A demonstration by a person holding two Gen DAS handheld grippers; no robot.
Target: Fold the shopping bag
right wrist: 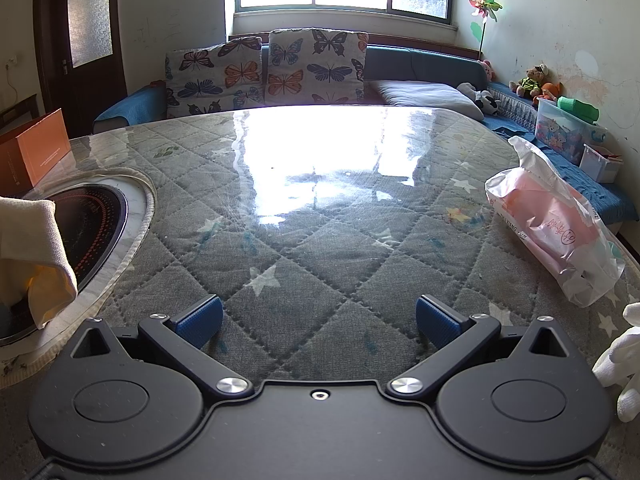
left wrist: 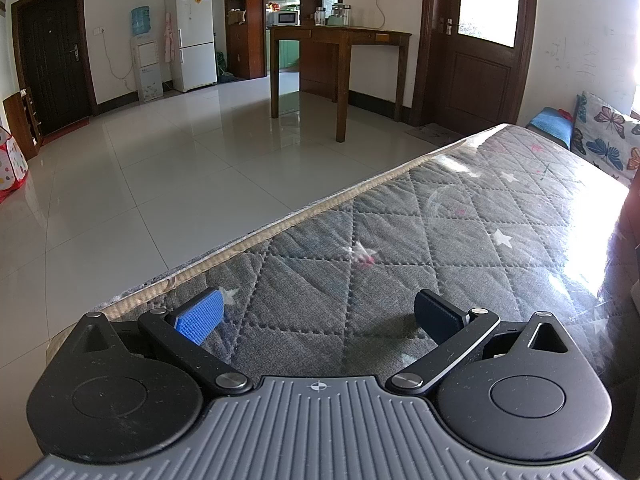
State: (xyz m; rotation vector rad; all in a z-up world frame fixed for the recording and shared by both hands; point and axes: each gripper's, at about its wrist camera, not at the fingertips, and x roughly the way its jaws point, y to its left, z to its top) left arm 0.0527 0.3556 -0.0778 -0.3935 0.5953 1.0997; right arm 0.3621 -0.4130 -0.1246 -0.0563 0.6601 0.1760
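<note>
Two grippers, the left gripper [left wrist: 318, 314] and the right gripper [right wrist: 318, 316], hover low over the quilted table cover [right wrist: 312, 248] with fingers spread wide and nothing between them. Off to the right gripper's right, near the cover's edge, lies the shopping bag [right wrist: 554, 232]: thin, translucent white plastic, crumpled, with pink contents showing through, so it is judged slippery and not yet flattened. To begin well, the right gripper should probably approach the bag's loose upper rim, pinch a single layer, and draw it onto the cover's open middle.
</note>
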